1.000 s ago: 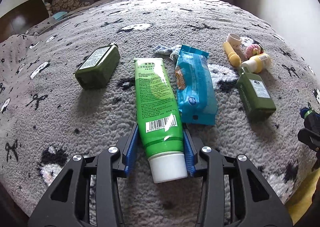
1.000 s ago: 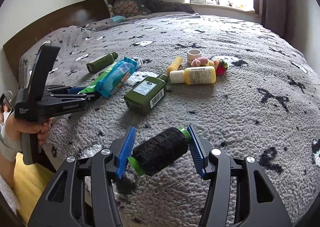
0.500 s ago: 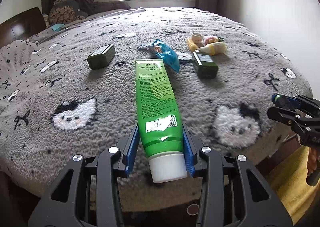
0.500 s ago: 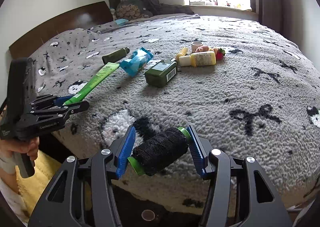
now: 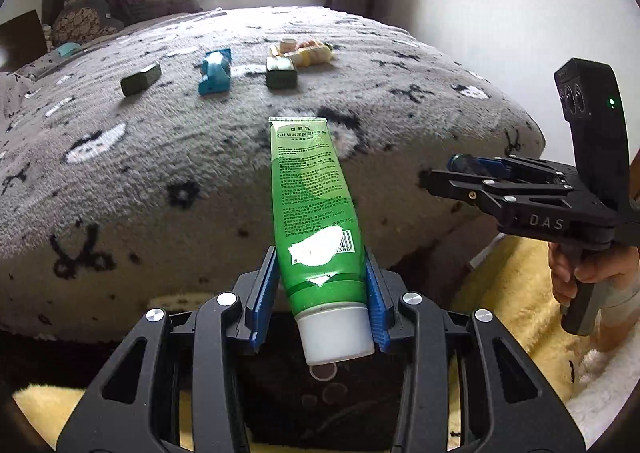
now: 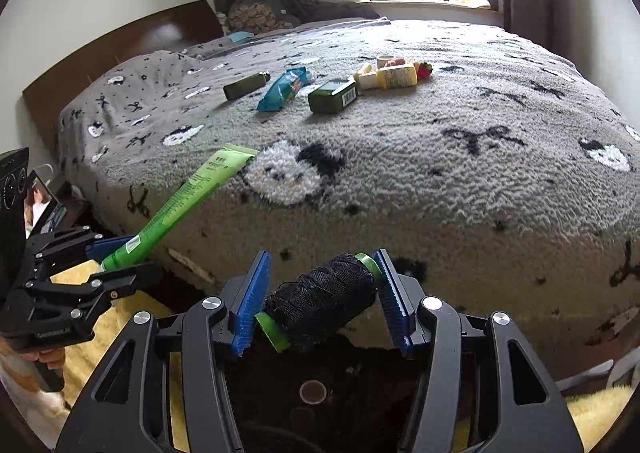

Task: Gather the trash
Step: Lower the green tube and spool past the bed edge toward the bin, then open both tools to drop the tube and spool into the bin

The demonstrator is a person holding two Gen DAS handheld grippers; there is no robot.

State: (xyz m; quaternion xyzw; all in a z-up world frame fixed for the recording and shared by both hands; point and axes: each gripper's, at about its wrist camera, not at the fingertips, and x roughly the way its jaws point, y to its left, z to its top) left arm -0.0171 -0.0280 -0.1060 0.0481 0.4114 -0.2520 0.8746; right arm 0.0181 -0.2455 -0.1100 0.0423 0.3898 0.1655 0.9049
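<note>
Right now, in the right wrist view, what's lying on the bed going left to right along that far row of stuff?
Dark green bottle → blue snack packet → green box with a barcode → yellow bottle lying on its side → red strawberry-like toy. The small pieces behind the yellow bottle overlap, so I've left them out.

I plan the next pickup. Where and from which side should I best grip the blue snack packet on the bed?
Probably grip the blue snack packet across its narrow width, near the middle, coming from above. It lies flat and long on the blanket, with a green bottle and a green box close on either side, so tongs fit best from the top.
</note>
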